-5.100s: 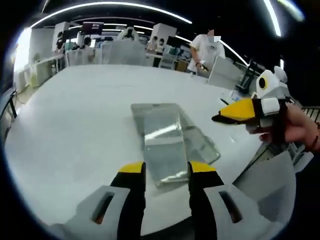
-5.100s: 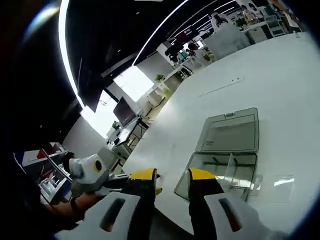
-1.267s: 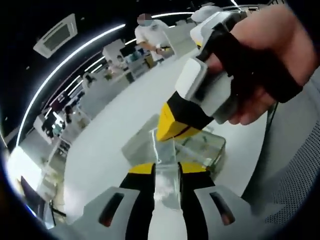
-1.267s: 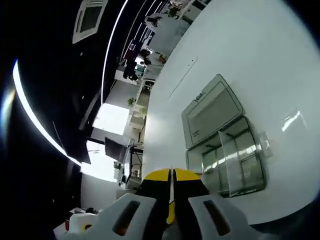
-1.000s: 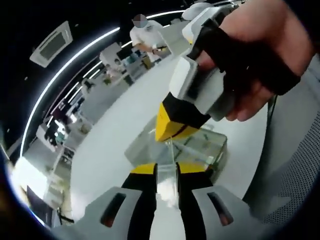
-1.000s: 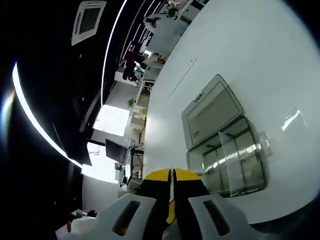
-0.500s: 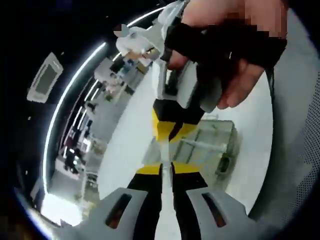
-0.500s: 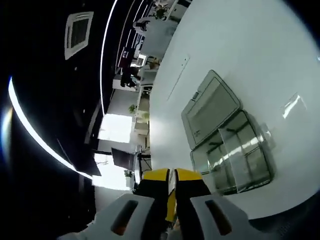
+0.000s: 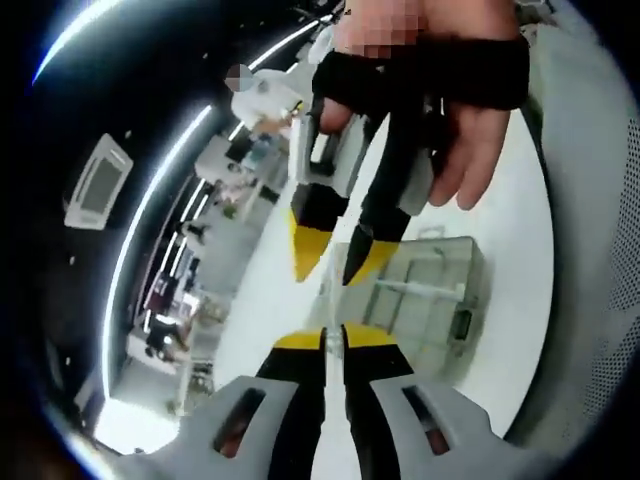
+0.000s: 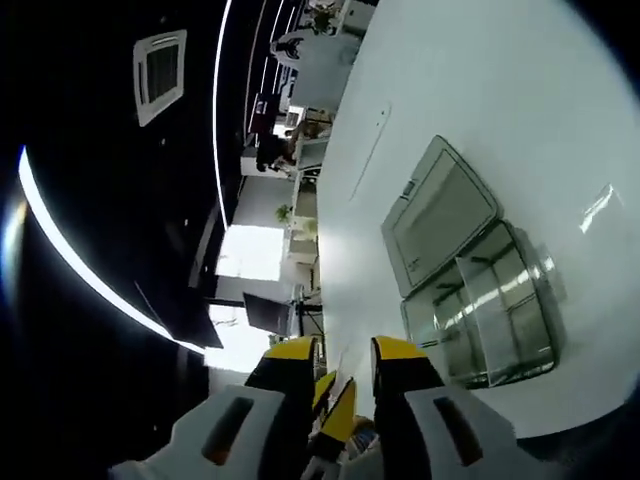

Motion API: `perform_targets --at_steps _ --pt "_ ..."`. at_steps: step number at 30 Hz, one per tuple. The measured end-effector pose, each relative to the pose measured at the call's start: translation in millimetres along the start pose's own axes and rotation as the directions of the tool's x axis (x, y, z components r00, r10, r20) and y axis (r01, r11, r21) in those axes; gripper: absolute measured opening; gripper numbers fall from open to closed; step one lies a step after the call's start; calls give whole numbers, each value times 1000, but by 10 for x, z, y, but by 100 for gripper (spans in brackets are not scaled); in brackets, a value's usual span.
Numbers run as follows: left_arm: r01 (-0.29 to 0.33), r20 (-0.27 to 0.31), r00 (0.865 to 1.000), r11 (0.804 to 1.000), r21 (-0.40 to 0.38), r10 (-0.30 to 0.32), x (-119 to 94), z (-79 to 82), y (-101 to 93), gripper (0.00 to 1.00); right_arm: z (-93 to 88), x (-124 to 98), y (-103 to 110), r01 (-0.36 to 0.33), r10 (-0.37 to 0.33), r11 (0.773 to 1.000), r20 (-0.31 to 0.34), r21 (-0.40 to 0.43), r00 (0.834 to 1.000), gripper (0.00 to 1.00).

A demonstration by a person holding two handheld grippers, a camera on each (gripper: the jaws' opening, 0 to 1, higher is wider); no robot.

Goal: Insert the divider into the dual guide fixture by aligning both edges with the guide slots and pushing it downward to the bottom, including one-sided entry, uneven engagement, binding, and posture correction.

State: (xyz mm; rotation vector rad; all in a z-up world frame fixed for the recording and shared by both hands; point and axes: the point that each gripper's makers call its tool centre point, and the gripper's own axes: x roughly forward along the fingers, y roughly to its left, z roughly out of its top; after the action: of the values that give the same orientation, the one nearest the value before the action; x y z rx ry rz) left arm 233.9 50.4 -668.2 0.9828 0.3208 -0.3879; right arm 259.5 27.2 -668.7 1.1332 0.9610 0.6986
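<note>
My left gripper is shut on the clear divider, which I see edge-on as a thin pale line rising from between its yellow tips. Straight above it, a hand holds my right gripper pointing down, jaws spread to either side of the divider's top edge and apart from it. Behind stands the clear box-like guide fixture on the white table. In the right gripper view my right gripper is open, with the left gripper's yellow tips between its jaws. The fixture lies ahead, its flat lid hinged open beside it.
The white table stretches wide around the fixture. Desks, screens and a person in a white top are far off in the room. A grey mesh surface lies at the right edge.
My right gripper has opened and let go of the divider's top edge. The left gripper still pinches the divider, which has turned edge-on. Both views have rolled with the hands.
</note>
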Motion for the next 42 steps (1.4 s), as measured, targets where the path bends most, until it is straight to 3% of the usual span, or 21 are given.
perform_targets --at_steps 4,7,12,13,14,16,19,22,24,25,26,30,32,33,36,39,41,42 --pt "34 -14 999 991 -131 -36 24 -104 19 3 4 -20 34 2 -3 994 -13 -109 1000 20" --pt "59 -20 998 974 -219 -65 38 -162 12 3 -16 -19 34 14 -22 971 -31 -237 999 20" --pt "70 -7 997 951 -302 -76 23 -182 23 3 -29 -1 26 29 -42 951 -34 -306 999 23" --pt "73 -4 997 946 -317 -79 20 -181 22 3 -21 2 27 30 -42 949 -31 -313 999 25" --pt "87 13 996 922 -377 -88 12 -160 -2 3 -9 9 42 20 -29 950 -24 -312 999 29" --pt "104 30 994 904 -415 -101 2 -139 -16 3 -17 23 65 7 -16 950 -26 -313 1000 36" --pt "106 37 994 908 -405 -99 -8 -119 -17 3 -23 40 51 9 -20 944 -29 -329 999 40" --pt "131 78 991 871 -474 -106 -14 -58 -22 3 -45 66 46 0 -12 939 -34 -345 999 48" --pt "183 144 982 821 -541 -124 -34 40 -16 3 -66 71 54 -9 -6 934 -39 -357 999 50" --pt "188 150 981 810 -555 -125 -38 49 -8 3 -61 78 55 -13 0 931 -37 -364 999 50" --pt "195 158 979 814 -548 -129 -44 59 2 3 -62 79 52 -14 0 931 -38 -364 999 51" --pt "240 201 968 775 -585 -147 -43 119 -24 3 -26 85 58 -22 16 932 -18 -362 1000 51" --pt "268 227 961 743 -613 -160 -51 158 -55 3 0 91 104 -43 43 930 -6 -366 999 50" --pt "295 249 953 736 -610 -175 -55 192 -89 3 0 89 108 -43 43 930 -8 -365 999 49" --pt "284 226 957 731 -620 -179 -30 147 -113 3 19 86 142 -50 53 927 -2 -373 999 45" --pt "290 216 957 712 -639 -195 -26 110 -149 3 29 81 164 -59 63 929 -1 -365 998 42" --pt "284 213 958 714 -639 -191 -28 103 -139 3 21 84 160 -59 61 924 -8 -378 998 41" --pt "294 209 956 703 -648 -208 -18 91 -167 3 18 88 164 -61 63 923 -8 -379 998 42"
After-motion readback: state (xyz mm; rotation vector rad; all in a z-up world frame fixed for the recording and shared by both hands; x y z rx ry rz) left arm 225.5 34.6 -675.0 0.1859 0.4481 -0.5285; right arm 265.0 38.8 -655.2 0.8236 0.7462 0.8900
